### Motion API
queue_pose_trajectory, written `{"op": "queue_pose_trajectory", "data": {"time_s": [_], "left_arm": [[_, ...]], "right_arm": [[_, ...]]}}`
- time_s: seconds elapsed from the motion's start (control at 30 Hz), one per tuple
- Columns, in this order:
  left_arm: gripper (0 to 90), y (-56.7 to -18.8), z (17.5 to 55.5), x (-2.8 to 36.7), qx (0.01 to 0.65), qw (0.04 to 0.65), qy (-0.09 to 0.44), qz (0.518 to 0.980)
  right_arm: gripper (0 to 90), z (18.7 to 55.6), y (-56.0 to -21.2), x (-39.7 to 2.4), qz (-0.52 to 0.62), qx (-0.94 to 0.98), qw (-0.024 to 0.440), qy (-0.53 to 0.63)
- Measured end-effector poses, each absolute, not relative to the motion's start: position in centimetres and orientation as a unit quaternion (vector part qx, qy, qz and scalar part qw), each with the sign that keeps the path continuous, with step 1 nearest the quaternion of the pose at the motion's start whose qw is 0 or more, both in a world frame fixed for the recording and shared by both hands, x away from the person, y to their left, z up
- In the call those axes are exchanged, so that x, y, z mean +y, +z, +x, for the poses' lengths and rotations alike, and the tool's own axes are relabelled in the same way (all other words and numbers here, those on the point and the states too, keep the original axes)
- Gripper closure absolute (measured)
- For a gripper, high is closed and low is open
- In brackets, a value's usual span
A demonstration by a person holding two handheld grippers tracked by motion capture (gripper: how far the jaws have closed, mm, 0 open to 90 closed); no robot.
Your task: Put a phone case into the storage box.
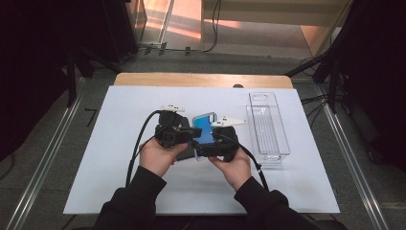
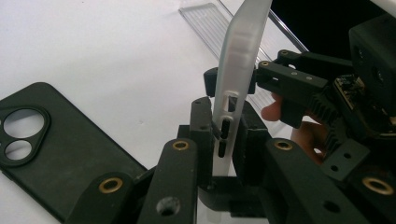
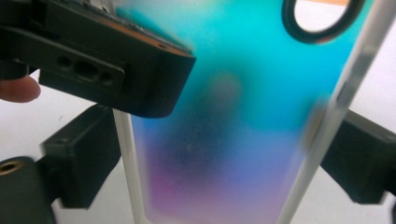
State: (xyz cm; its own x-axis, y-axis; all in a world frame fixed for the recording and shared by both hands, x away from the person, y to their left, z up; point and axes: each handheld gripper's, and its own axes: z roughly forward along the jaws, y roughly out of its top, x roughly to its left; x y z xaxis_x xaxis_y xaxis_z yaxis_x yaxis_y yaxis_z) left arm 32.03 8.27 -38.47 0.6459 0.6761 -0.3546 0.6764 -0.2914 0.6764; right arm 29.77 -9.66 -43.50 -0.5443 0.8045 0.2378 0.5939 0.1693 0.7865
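A translucent phone case (image 1: 207, 125), tinted blue to purple, is held up above the white mat between both hands. My left gripper (image 1: 194, 132) is shut on one long side of the case (image 2: 243, 42), its pads (image 2: 201, 121) pinching the thin wall by the button slots. In the right gripper view the case (image 3: 243, 70) faces the camera. My right gripper (image 3: 217, 158) spans its width, with a pad against each long edge. A black phone case (image 2: 56, 154) lies flat on the mat below.
A clear plastic tray (image 1: 268, 129) stands lengthwise on the right of the white mat (image 1: 119, 182). A wooden table edge (image 1: 201, 79) runs behind the mat. Cables trail from both grippers toward the person.
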Motion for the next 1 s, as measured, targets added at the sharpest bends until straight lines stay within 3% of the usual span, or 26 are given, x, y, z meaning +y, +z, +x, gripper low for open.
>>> {"op": "queue_pose_trajectory", "data": {"time_s": [0.33, 0.43, 0.6, 1.0], "left_arm": [[79.0, -38.4, 31.9, 8.2, 0.417, 0.427, -0.002, 0.802], [66.3, -38.0, 32.0, 8.6, 0.419, 0.436, -0.005, 0.797], [53.4, -37.4, 32.0, 9.2, 0.421, 0.443, -0.012, 0.792], [37.5, -37.2, 31.9, 10.5, 0.376, 0.430, -0.040, 0.820]], "right_arm": [[15.7, 29.8, -43.4, -9.9, 0.456, 0.759, 0.115, 0.451], [15.7, 29.8, -43.4, -9.9, 0.456, 0.761, 0.113, 0.448], [15.7, 30.1, -43.8, -10.1, 0.461, 0.764, 0.108, 0.439], [15.6, 30.8, -44.1, -11.5, 0.467, 0.763, 0.104, 0.434]]}}
